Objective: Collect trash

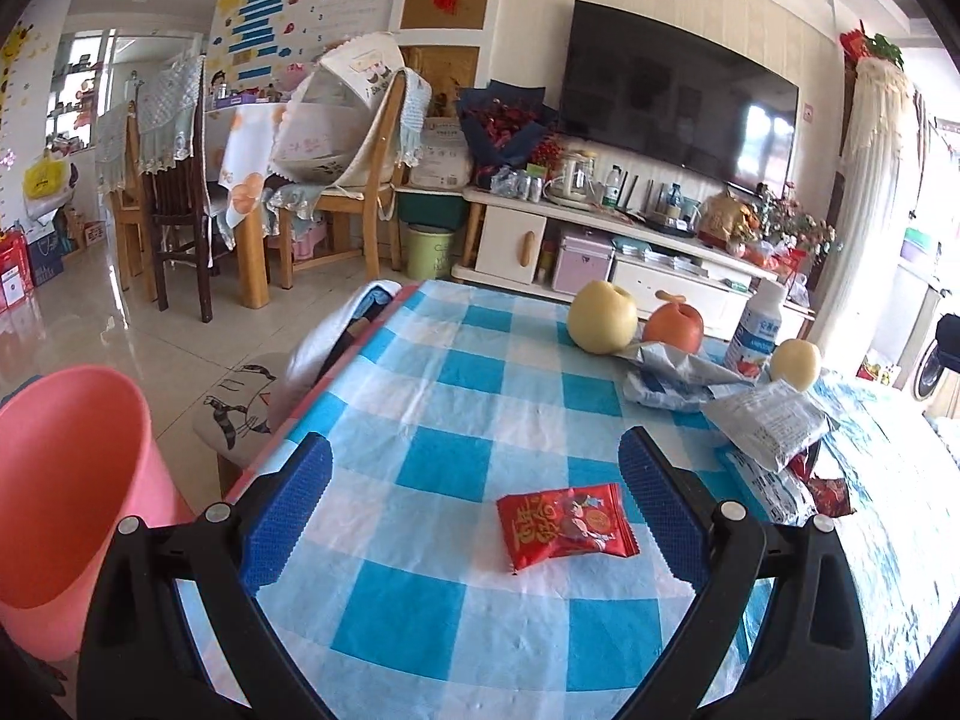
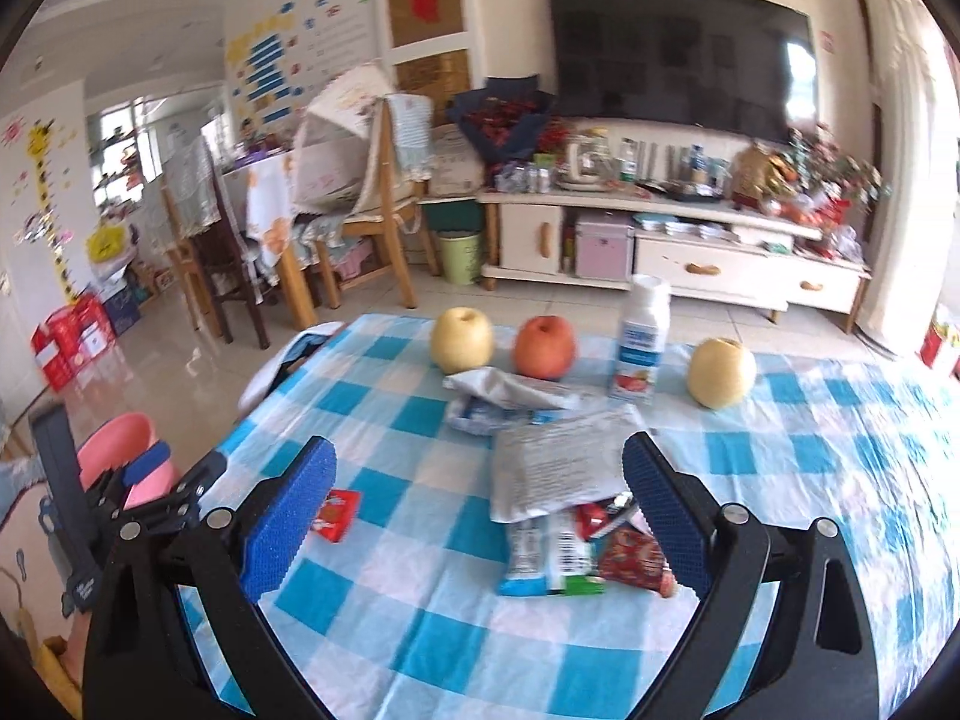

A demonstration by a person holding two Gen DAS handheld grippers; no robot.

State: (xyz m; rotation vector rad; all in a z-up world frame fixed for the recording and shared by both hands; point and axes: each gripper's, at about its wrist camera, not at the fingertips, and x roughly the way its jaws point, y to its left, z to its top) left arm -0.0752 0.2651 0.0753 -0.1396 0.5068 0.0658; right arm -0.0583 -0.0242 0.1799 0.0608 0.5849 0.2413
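Note:
A red snack packet (image 1: 566, 525) lies flat on the blue-and-white checked tablecloth (image 1: 420, 468), between the wide-open fingers of my left gripper (image 1: 477, 510), which touches nothing. In the right wrist view my right gripper (image 2: 480, 516) is open above a heap of wrappers: a silver-white bag (image 2: 552, 468), a blue-white wrapper (image 2: 540, 558) and a dark red wrapper (image 2: 630, 552). A crumpled silver wrapper (image 2: 510, 393) lies further back. The red packet (image 2: 339, 513) peeks out beside the right gripper's left finger. A pink bin (image 1: 66, 480) stands on the floor left of the table.
Two yellow pears (image 2: 462, 339) (image 2: 720, 372), a red apple (image 2: 545, 347) and a white drink bottle (image 2: 642, 339) stand in a row at the table's far side. A stool with a cat cushion (image 1: 240, 408) sits by the table's left edge. Chairs and a TV cabinet stand beyond.

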